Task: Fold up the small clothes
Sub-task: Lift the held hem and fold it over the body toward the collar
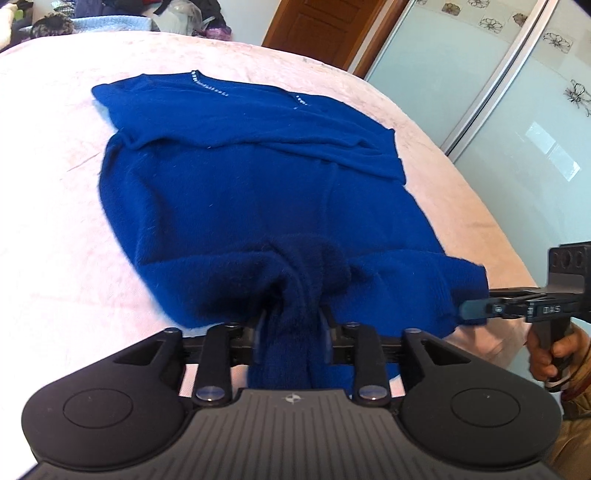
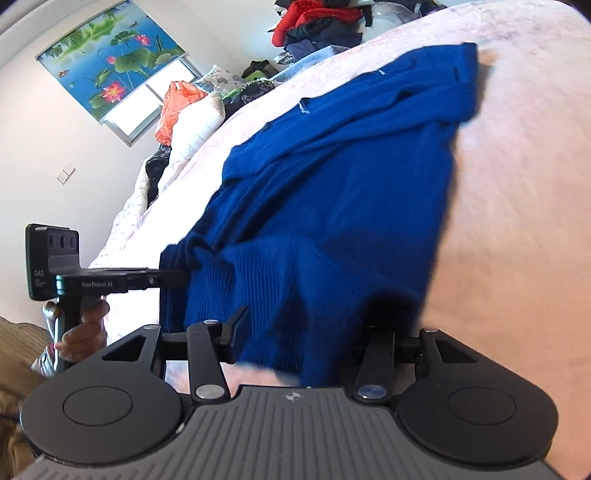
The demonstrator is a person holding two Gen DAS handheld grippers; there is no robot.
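A blue knit sweater (image 1: pixel 240 192) lies flat on the pink bed cover (image 1: pixel 55 221), neckline at the far end and sleeves folded across the chest. My left gripper (image 1: pixel 291 321) is at the near hem. A bunched fold of the hem fills the narrow gap between its pads and looks pinched there. My right gripper (image 2: pixel 310 325) stands wider, with the ribbed hem of the sweater (image 2: pixel 332 184) lying loosely between its fingers. Its right finger is hidden under the cloth. Each view shows the other gripper at a hem corner: the right gripper (image 1: pixel 469 310) and the left gripper (image 2: pixel 177 278).
Frosted sliding doors (image 1: pixel 517 110) run along the bed's right side and a wooden door (image 1: pixel 314 29) stands behind. Piled clothes (image 2: pixel 317 22), pillows and an orange bag (image 2: pixel 177 107) crowd the far end. A person's hand (image 1: pixel 546 354) holds the right handle.
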